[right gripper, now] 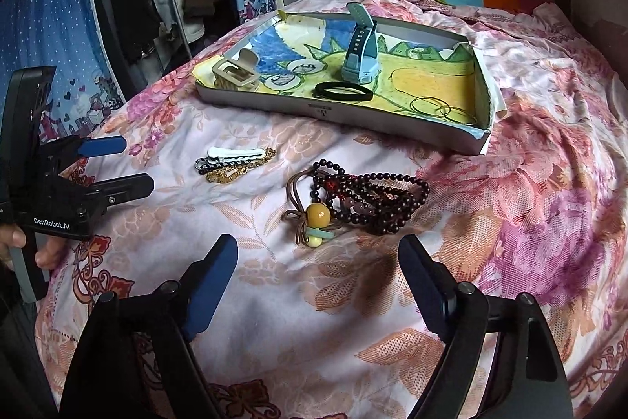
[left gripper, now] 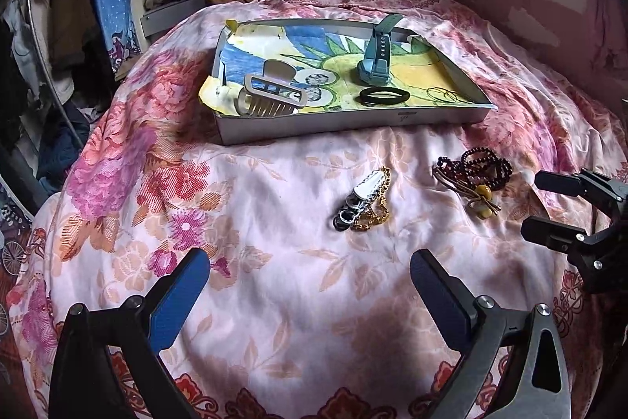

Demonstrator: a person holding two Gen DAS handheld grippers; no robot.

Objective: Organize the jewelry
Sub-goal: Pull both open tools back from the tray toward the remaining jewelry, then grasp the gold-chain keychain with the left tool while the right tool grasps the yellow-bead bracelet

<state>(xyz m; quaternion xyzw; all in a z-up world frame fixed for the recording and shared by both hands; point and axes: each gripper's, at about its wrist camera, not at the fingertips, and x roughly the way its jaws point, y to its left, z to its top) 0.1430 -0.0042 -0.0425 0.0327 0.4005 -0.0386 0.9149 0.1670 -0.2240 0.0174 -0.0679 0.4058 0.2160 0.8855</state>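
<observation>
Left wrist view. Left gripper (left gripper: 310,275): jaws spread wide, nothing between them, held over the floral bedspread (left gripper: 274,301). Tray (left gripper: 353,124): shallow grey box lined with a coloured drawing, set further up the bed. Listed inside it: beige claw clip (left gripper: 269,97) at the near left corner; blue watch (left gripper: 375,59) standing on its strap; black hair ties (left gripper: 384,95) just in front of the watch; thin gold rings (left gripper: 443,94) toward the right. Listed on the bedspread, outside the tray: white hair clip (left gripper: 367,191) lying against a gold chain (left gripper: 375,213); dark bead strands (left gripper: 477,169) to the right, tangled with a brown cord bearing yellow beads (left gripper: 482,197). Right gripper (left gripper: 545,207) is seen at the right edge, its jaws apart.

Right wrist view. Right gripper (right gripper: 318,264): jaws parted and empty, positioned just short of the yellow beads (right gripper: 316,218) and dark bead strands (right gripper: 376,201). White hair clip (right gripper: 235,154) and gold chain (right gripper: 235,169) are recorded further left. Tray (right gripper: 345,110) and its contents lie beyond. Left gripper (right gripper: 129,163) is seen at the left edge, jaws apart, gripped by a hand (right gripper: 27,246).
</observation>
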